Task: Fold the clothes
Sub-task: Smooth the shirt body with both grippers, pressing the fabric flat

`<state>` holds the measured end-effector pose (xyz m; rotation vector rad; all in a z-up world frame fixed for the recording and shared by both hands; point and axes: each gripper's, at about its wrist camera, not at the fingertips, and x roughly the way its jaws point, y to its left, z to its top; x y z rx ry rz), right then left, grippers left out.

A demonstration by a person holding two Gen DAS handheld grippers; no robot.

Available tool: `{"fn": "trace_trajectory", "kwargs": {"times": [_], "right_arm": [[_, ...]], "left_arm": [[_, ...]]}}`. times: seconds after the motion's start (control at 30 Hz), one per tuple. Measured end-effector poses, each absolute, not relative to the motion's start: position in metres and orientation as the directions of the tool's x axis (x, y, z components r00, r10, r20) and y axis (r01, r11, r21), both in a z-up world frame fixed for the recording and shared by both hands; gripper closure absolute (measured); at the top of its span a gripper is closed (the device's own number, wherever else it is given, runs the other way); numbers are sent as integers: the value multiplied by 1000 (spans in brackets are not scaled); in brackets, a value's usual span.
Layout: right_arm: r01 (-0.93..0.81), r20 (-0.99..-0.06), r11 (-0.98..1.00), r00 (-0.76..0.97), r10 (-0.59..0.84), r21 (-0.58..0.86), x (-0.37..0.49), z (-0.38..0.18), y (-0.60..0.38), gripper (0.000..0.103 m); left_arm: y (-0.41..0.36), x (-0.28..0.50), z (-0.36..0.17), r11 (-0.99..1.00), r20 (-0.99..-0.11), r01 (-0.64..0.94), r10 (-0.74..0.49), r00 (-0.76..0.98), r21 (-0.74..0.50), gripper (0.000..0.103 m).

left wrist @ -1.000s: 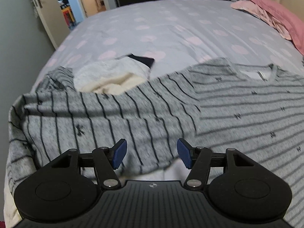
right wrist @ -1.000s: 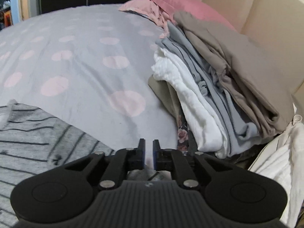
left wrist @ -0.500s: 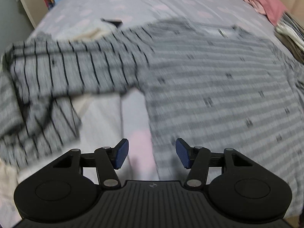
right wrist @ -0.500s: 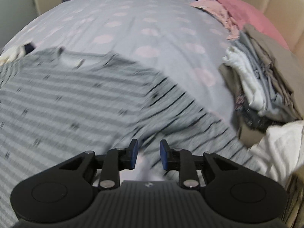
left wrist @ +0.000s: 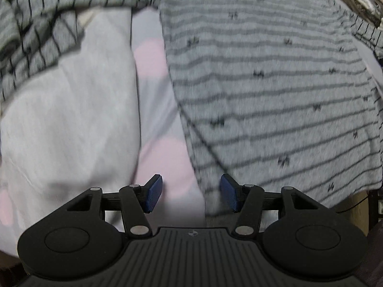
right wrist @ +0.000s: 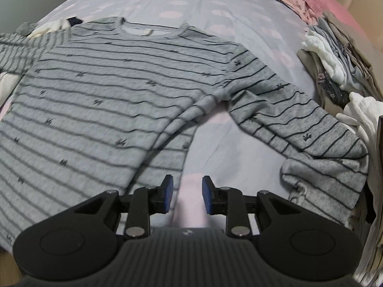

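A grey long-sleeved shirt (right wrist: 100,100) with thin dark stripes lies spread flat on the bed, neckline away from me. Its right sleeve (right wrist: 299,124) runs out toward the clothes pile, cuff crumpled. Its left sleeve (left wrist: 47,24) lies bunched at the top left of the left wrist view. My left gripper (left wrist: 190,191) points down, open, over the sheet beside the left side edge of the shirt (left wrist: 275,91), nothing between its pads. My right gripper (right wrist: 187,191) is open above the sheet, just right of the shirt's right side edge, holding nothing.
The bed sheet (right wrist: 191,4) is pale lilac with pink dots. A white garment (left wrist: 67,119) lies left of the shirt. A pile of folded clothes (right wrist: 335,55) and a pink pillow (right wrist: 318,2) sit along the right edge by the headboard.
My right gripper has opened and swung away from the clothes pile to the shirt's right side. My left gripper has tipped downward and moved toward the shirt's lower left edge.
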<state>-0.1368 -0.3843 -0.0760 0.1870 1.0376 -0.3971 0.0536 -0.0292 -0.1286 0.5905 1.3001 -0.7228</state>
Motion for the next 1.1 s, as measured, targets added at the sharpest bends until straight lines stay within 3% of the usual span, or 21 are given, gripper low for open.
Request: {"fn": "trace_trajectory", "kwargs": {"times": [0.07,0.27,0.77,0.8,0.93,1.1], "right_arm": [[397,-866,918,453,-213,-18,-143,-74,-378,73],[383,-899,924,407,-162,7,-171,-80,-369,68],[284,-979,955,204,29,88,-220,-129,-335,68],[271,-981,960,194,21,75,-218,-133,-332,69],[234,-983,970,180,24,67,-211,-138,-324,98],[242,-981,967,191,28,75,-217,-104,-328,99]], "left_arm": [[-27,49,-138,642,-989,767,-119,85,-11,51],[-27,43,-147,621,-994,783,-103,47,-27,79],[-29,37,-147,594,-994,804,-96,53,-15,90],[-29,37,-147,593,-994,805,-97,54,-14,92],[-31,33,-145,581,-993,814,-99,62,-7,100],[-21,39,-108,590,-987,805,-155,41,-59,101]]}}
